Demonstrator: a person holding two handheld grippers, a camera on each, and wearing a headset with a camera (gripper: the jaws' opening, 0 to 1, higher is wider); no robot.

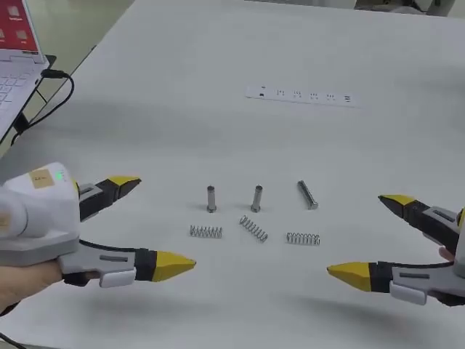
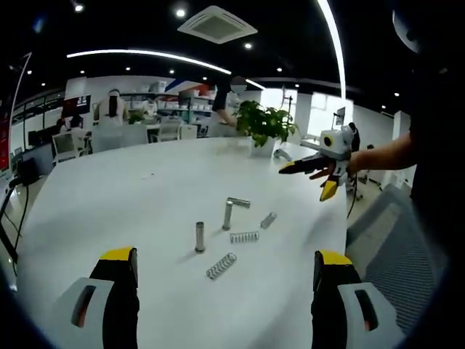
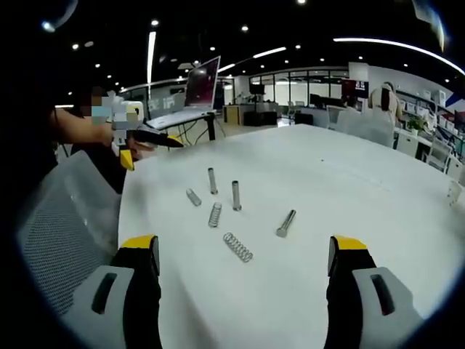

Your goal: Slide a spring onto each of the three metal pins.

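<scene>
We are holding the left hand-held gripper (image 1: 166,222) and the right hand-held gripper (image 1: 353,234) low over the white desk (image 1: 218,51), one at each side of the parts. Both are standing wide open, their yellow-tipped grey jaws well apart, and they are gripping nothing.

Between the two, three smooth grey metal pins are sitting in a row.
- The left pin (image 1: 211,198) and the middle pin (image 1: 256,198) are standing upright.
- The right pin (image 1: 307,195) is lying on its side, with its wider head toward us.

A thin wire coil spring is lying flat on the desk just in front of each pin.
- The left spring (image 1: 205,232) and the right spring (image 1: 303,238) are lying crosswise.
- The middle spring (image 1: 253,229) is lying at an angle, with its far end near the middle pin.

All three springs are lying off the pins.

Farther back, a flat white power strip (image 1: 299,96) is resting on the desk. At the left edge an open laptop (image 1: 14,51) is sitting with a black cable (image 1: 58,87) plugged into it.

In the left gripper view we are seeing a leafy potted plant (image 2: 265,123) past the far edge of the desk. In the right gripper view we are seeing a mesh-backed chair (image 3: 65,218) beside the desk.
</scene>
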